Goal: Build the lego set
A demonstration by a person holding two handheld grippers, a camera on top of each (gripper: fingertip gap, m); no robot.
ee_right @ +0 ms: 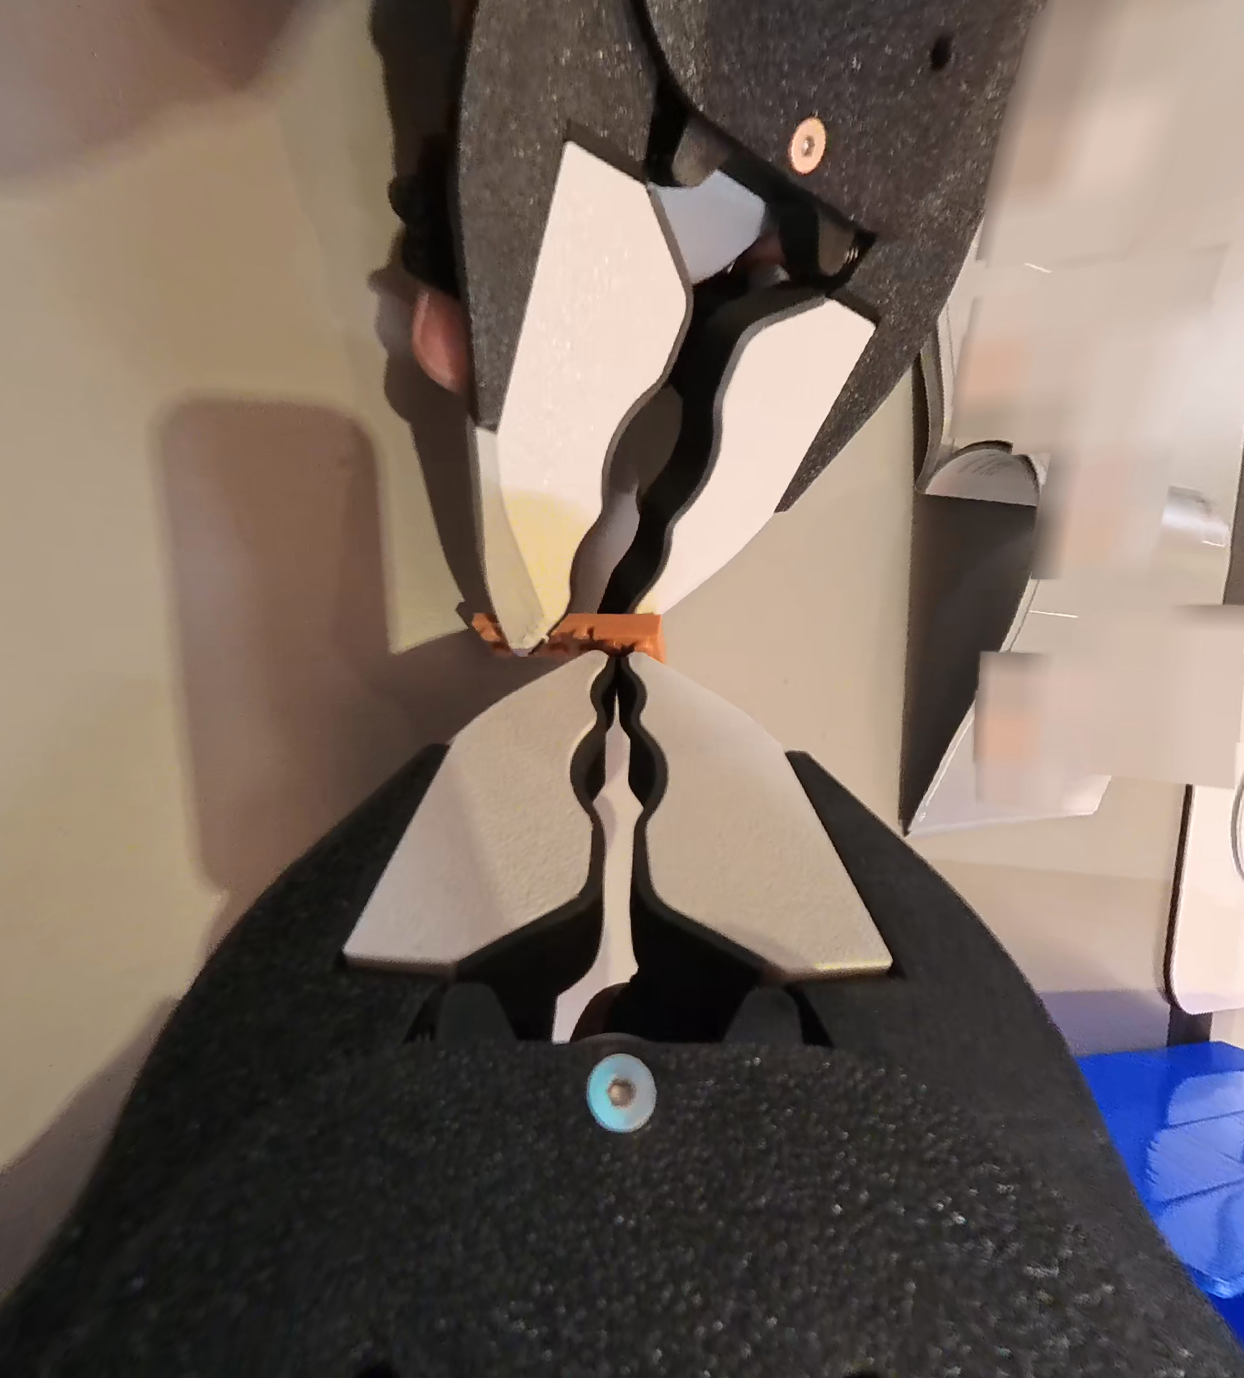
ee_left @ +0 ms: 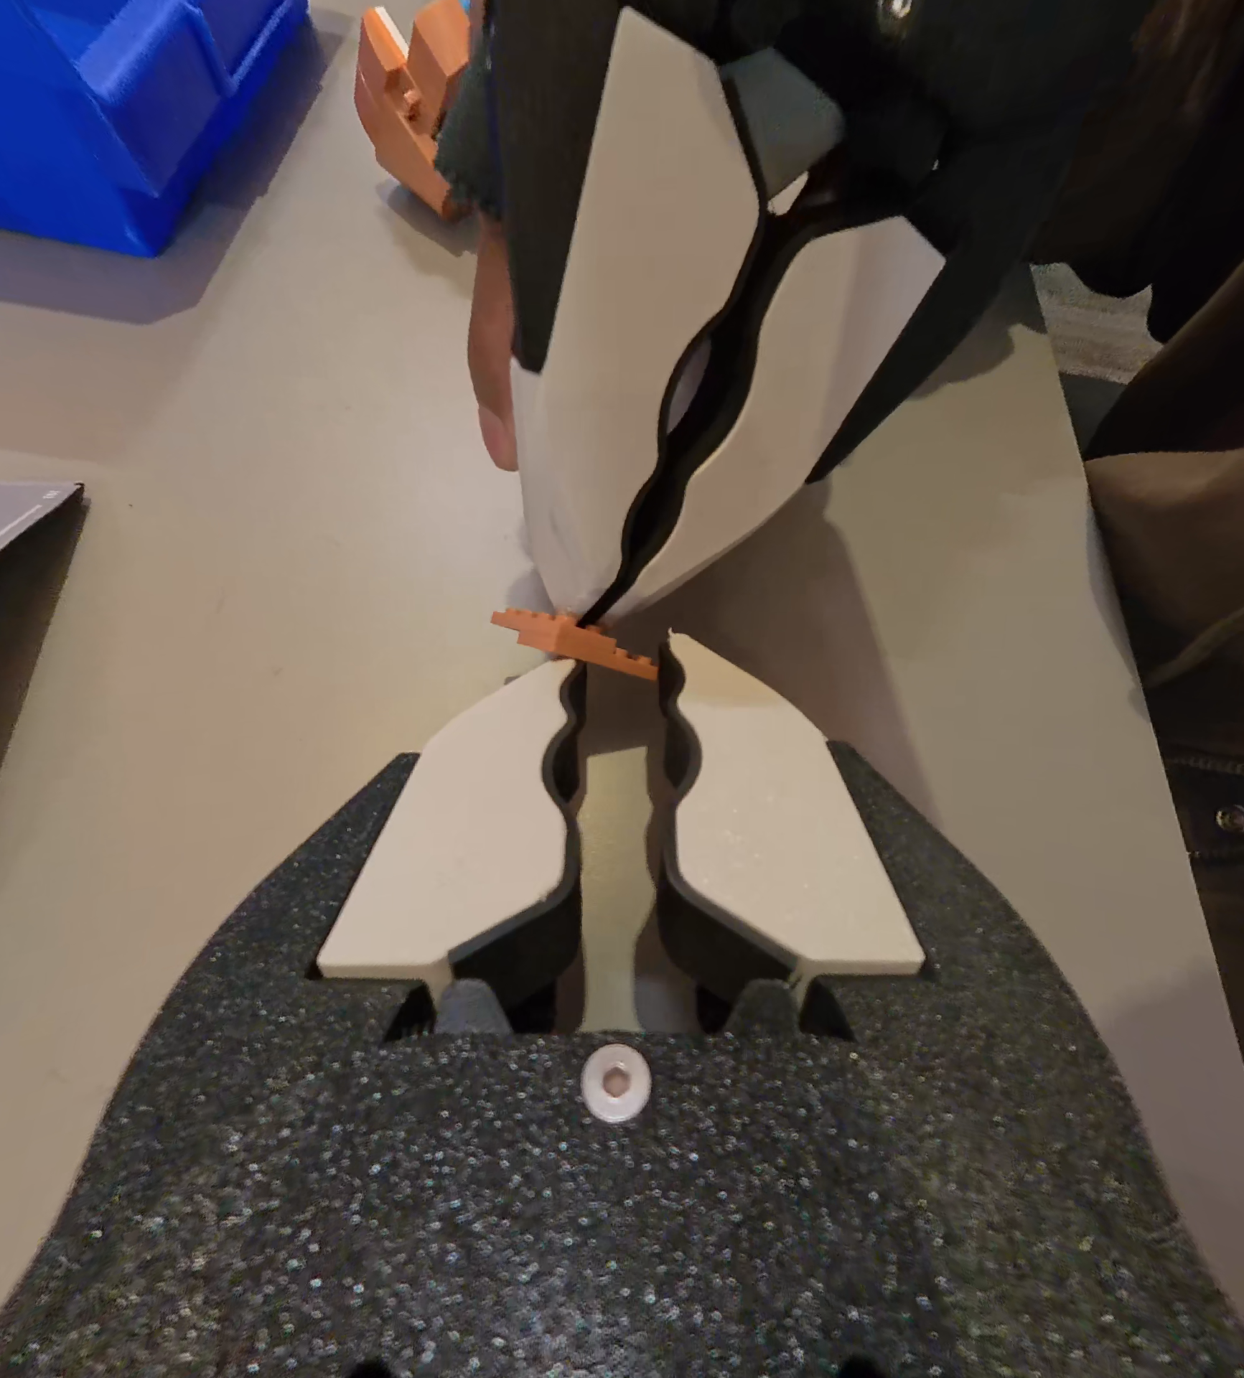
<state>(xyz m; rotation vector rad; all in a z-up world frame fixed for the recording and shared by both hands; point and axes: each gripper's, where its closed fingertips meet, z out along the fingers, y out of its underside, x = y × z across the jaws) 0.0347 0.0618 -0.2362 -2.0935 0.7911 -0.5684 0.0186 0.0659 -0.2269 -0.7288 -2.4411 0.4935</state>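
1. Nearest in the left wrist view, the left gripper (ee_left: 622,664) stands partly open, its 2 pale fingers either side of the orange brick piece (ee_left: 575,640); whether they touch it I cannot tell.
2. Opposite, the right gripper (ee_right: 616,656) is pinched closed on that piece, held above the beige table (ee_left: 231,671).
3. Building looks underway: a larger orange model (ee_left: 410,112) sits well apart, beside the blue bin (ee_left: 82,119), so joining remains.
4. Grainy black bodies, smooth wavy-edged fingers, small studded plastic.
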